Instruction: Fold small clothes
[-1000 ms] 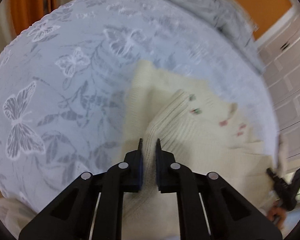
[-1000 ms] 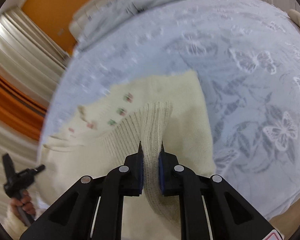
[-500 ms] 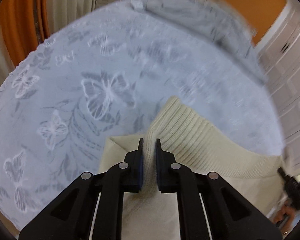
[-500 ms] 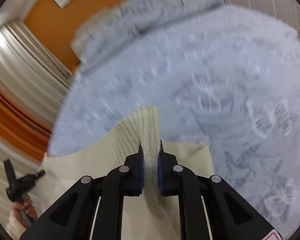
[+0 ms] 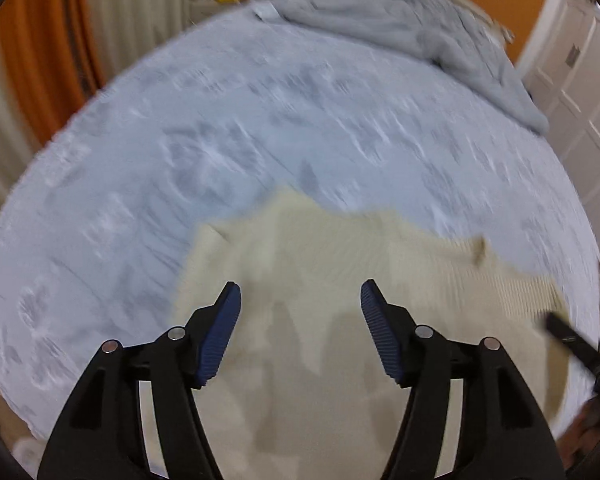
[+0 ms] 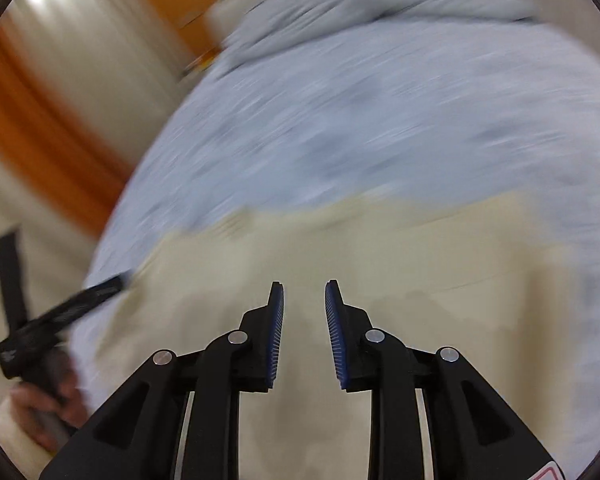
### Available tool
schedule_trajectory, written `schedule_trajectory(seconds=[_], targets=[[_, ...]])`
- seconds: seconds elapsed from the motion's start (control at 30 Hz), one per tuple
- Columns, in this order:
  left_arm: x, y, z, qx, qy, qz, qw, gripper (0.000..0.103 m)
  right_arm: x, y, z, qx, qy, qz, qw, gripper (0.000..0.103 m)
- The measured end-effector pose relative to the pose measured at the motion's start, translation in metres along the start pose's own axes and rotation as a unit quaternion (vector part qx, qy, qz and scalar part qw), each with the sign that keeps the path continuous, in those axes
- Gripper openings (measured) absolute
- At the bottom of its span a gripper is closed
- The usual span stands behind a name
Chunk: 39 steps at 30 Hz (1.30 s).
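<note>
Sweater [image 5: 340,280], cream knit, lies on the bed [image 5: 220,140], on the near part of the pale blue butterfly-print bedspread; its ribbed edge faces away from the camera.

Left wrist view: left gripper [image 5: 300,300] hangs over the sweater, jaws spread and opening, nothing between the blue pads [image 5: 220,340]; cloth lies flat below them. Frame blurred. Beyond the sweater, at the far end of the bed, a rumpled grey blanket [image 5: 420,32]. Orange curtain [image 5: 40,40] left of the bed, white cupboard doors to its right. Black shape at the right edge beside the sweater is probably the other gripper; too blurred to be sure.

Right wrist view: right gripper [image 6: 304,300] also above the sweater [image 6: 380,260], jaws parted a little and opening, no cloth pinched. Heavy blur. Left of the sweater, a hand [image 6: 48,400] holds the left gripper by its handle.

Judgement: a fold looks just laid down and released; step in hand is letting go. Next move likely calls for picking two fresh points on an edge of the sweater, pinching both layers evenly, and carrying them across without dragging the lower layer.

Writing: none legible; only a red-edged sticker corner at the lower right of the right wrist view.
</note>
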<state>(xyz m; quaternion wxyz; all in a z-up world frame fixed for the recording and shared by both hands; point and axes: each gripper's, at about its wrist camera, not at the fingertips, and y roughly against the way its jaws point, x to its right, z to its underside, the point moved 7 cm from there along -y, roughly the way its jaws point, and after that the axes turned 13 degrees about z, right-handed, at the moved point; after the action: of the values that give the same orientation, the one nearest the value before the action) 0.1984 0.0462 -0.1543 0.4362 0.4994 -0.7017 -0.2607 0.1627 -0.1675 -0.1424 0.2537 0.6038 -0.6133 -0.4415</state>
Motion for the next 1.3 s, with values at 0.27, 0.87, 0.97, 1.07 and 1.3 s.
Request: schedule_trajectory(seconds=[0.27,0.87,0.97,1.07,1.3], targets=[[-0.024,-0.031,0.035,-0.062,-0.004,-0.03,0.9976,0.062,0.056,-0.036,0.014,-0.043,-0.026,0.079,0.996,0.0],[-0.085,-0.005,0.032,-0.043,0.048,-0.065,0.9958,0.05,0.179,0.045,0.021,0.031,-0.173,0.114,0.978,0.007],[-0.098,-0.013,0.039,-0.058,0.065,-0.07,0.9937,0.055,0.209,0.016,0.036,-0.029,-0.188,0.136,0.972,0.007],[-0.107,-0.015,0.039,-0.057,0.105,-0.056,0.9913,0.059,0.208,0.005,0.044,-0.055,-0.157,0.151,0.975,0.01],[-0.101,-0.008,0.04,-0.049,0.076,-0.083,0.9925,0.062,0.144,0.072,0.016,0.06,-0.135,0.17,0.974,0.021]])
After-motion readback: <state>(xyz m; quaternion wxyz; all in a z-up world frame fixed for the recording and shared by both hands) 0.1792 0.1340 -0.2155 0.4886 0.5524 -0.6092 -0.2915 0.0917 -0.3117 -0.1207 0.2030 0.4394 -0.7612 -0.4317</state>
